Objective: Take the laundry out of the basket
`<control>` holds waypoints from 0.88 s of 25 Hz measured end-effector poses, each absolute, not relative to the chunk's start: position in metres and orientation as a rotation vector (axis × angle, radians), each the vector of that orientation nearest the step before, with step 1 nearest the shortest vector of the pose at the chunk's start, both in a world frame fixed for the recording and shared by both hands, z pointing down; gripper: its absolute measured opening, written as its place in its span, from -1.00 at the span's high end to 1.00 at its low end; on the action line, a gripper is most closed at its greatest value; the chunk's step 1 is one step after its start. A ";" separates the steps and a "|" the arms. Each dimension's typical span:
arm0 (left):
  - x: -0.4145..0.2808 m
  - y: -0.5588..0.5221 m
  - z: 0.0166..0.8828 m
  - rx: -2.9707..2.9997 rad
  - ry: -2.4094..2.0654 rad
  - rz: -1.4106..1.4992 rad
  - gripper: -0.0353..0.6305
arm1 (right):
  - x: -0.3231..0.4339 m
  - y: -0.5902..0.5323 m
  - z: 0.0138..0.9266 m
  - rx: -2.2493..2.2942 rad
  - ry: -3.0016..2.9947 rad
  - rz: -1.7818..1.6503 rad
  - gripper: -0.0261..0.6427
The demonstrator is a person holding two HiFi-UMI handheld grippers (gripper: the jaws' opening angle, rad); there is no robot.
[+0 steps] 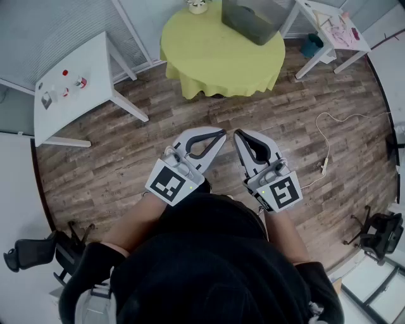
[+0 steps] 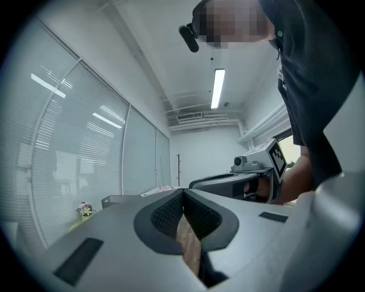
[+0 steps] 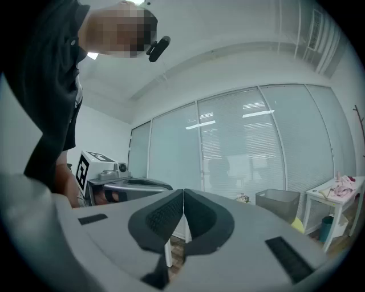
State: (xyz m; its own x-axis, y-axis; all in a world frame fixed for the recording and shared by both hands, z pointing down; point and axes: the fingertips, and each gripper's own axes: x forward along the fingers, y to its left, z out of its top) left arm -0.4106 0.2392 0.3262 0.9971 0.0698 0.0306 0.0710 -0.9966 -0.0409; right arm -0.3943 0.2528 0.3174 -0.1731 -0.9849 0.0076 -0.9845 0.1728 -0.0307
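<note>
The grey laundry basket [image 1: 249, 19] stands on a round table with a yellow-green cloth [image 1: 215, 57] across the room; its contents do not show. The same basket [image 3: 278, 204] appears small in the right gripper view and in the left gripper view [image 2: 121, 200]. I hold both grippers side by side over the wooden floor, well short of the table. My left gripper [image 1: 222, 133] is shut with nothing between its jaws, tips touching [image 2: 183, 191]. My right gripper [image 1: 238, 133] is likewise shut and empty [image 3: 183, 191].
A white side table [image 1: 76, 88] with small items stands at the left. Another white table [image 1: 338, 28] with pink things on it stands at the upper right. A cable [image 1: 326, 149] trails on the floor. Office chairs [image 1: 383, 231] sit at both lower corners.
</note>
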 end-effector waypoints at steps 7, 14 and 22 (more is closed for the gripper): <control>-0.414 0.254 0.331 -3.119 -0.083 -0.055 0.86 | -0.393 0.269 0.323 -2.008 2.392 -0.060 0.85; -0.419 0.249 0.336 -3.140 -0.053 -0.065 0.87 | -0.397 0.267 0.327 -2.003 2.405 -0.083 0.85; -0.422 0.225 0.343 -3.148 -0.067 -0.055 0.86 | -0.396 0.246 0.328 -2.040 2.381 -0.075 0.85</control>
